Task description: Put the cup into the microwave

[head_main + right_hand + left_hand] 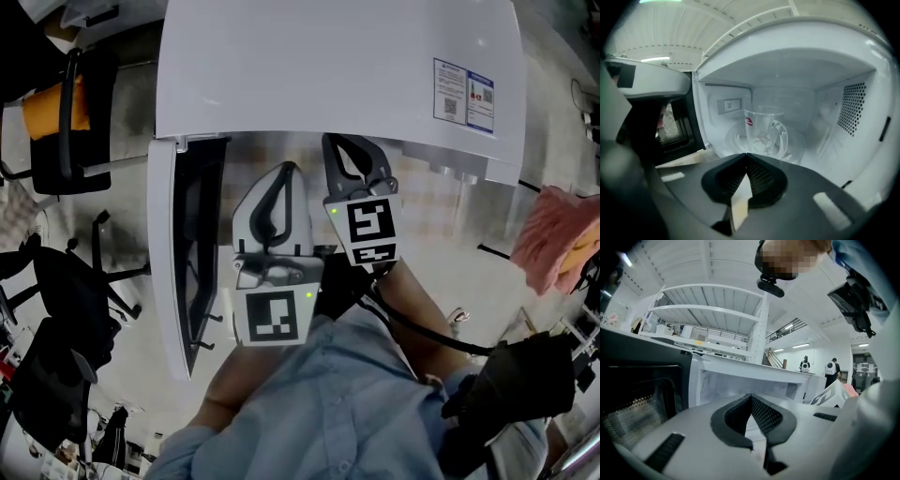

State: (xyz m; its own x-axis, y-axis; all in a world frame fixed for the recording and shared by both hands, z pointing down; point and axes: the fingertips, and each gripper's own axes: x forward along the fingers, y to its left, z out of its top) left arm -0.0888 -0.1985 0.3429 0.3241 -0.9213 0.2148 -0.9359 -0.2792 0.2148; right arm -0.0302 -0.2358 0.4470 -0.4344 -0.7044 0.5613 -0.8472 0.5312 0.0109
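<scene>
A clear glass cup (764,131) with a handle stands upright on the glass turntable (799,140) inside the white microwave (337,66). The microwave's door (173,272) is swung open to the left. My right gripper (746,155) is shut with nothing in it, just outside the opening and pointing at the cup without touching it. In the head view the right gripper (330,141) reaches under the microwave's front edge. My left gripper (284,171) hangs beside it to the left, between it and the door. The left gripper (751,397) is shut and empty too.
Black office chairs (66,112) stand on the floor to the left of the open door. A pink cloth (562,234) lies at the right edge. The microwave's control side (464,94) with a sticker is on the right. Two people (830,367) stand far off.
</scene>
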